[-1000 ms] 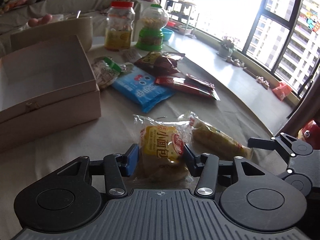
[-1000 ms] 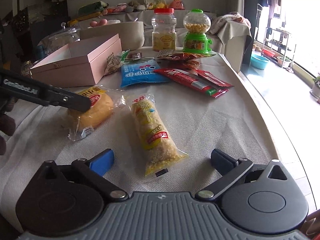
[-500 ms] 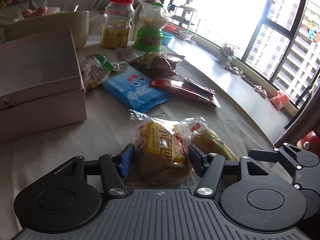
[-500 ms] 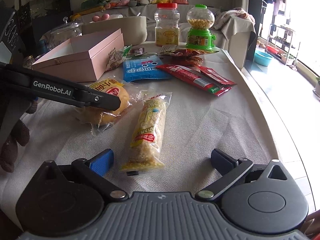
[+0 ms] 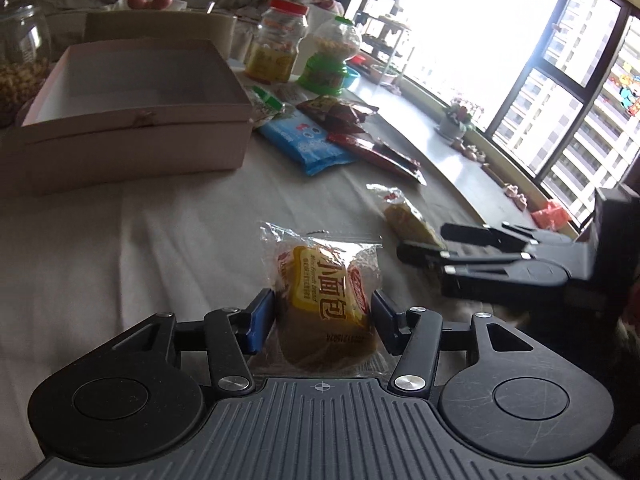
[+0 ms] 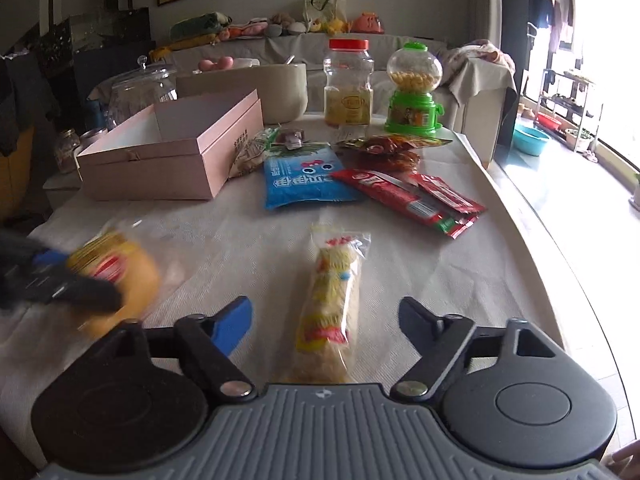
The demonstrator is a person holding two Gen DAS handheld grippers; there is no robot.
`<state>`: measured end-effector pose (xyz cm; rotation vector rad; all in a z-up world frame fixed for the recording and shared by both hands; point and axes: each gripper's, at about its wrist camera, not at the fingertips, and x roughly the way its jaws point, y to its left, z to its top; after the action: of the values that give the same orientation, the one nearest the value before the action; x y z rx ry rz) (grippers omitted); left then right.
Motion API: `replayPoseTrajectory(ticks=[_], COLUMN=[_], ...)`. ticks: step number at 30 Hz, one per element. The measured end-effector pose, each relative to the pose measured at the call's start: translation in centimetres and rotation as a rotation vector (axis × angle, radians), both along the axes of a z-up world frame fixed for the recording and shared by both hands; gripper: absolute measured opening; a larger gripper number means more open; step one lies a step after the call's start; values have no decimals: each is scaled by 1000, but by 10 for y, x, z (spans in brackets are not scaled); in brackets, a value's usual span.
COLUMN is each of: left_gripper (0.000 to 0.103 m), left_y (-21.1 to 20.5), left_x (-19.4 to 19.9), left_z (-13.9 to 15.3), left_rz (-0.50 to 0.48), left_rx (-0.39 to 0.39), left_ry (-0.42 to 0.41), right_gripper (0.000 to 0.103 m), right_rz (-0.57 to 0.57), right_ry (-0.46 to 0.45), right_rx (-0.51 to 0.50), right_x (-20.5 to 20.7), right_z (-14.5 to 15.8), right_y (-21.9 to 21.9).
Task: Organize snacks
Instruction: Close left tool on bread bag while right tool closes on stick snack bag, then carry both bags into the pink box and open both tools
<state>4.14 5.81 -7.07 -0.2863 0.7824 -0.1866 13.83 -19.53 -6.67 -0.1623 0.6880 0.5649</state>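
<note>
My left gripper (image 5: pixel 323 314) is shut on a small yellow bread packet (image 5: pixel 326 300) and holds it above the grey tablecloth; both show blurred in the right wrist view, bread packet (image 6: pixel 120 272) at the left edge. My right gripper (image 6: pixel 325 322) is open, with a long yellow snack bar (image 6: pixel 330 308) lying on the cloth between its fingers. The bar also shows in the left wrist view (image 5: pixel 408 222), with the right gripper (image 5: pixel 424 246) at it. An open pink box (image 6: pixel 172 152) stands at the back left of the table, its inside bare.
A blue packet (image 6: pixel 306 180), red packets (image 6: pixel 416 198), a brown-red bag (image 6: pixel 388 150) and a green-white packet (image 6: pixel 252 152) lie beside the box. A red-lidded jar (image 6: pixel 348 84), a green candy dispenser (image 6: pixel 414 92) and a beige tub (image 6: pixel 276 88) stand behind. The table edge curves at right.
My left gripper has lifted the bread packet and swung left toward the pink box. My right gripper has moved forward so the long snack bar now lies straight between its open fingers.
</note>
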Motion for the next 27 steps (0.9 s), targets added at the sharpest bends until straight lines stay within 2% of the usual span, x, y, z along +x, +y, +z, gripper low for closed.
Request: replayPoseTrajectory(ticks=[2,4,5,8,10,12,15,18,21,24,27], left_gripper=[59,58,58,58,58,58,58,58,58,58,58], left_y=[6,11,15,26,35,42,55,70,91,116,137], left_x=[-18,-33,-39,-53,-60,-65,-62,-41,-1,48,87], left_z=[1,2,4,9,21,45,91,131,149,139,110], left_rz=[18,30,39,82,96,112,131,178,240,319,328], left_rx=[20,42,53,58,38,48,105,178,136,60,8], left_ry=[8,5,6,-9,-49,-126,-276,-382,-409,-350,-261], right_gripper=[48,38,30,29,28,28,28,28,28,28,28], right_rz=[11,5,4,61,129,194,276,325,320,291,248], right_ry=[30,36,41,92,111,91,18,-56,-158,-184,-120], right_rx=[-27,-46,-50,-10,25,71,152,186,175,135,100], right_x=[7,9,8,-2,-14,-27,-37,-30,-15,12,50], right_z=[-2,-1,1,16,35,63,121,174,207,215,202], right_y=[7,10,10,9,13,18,26,47,77,111,145])
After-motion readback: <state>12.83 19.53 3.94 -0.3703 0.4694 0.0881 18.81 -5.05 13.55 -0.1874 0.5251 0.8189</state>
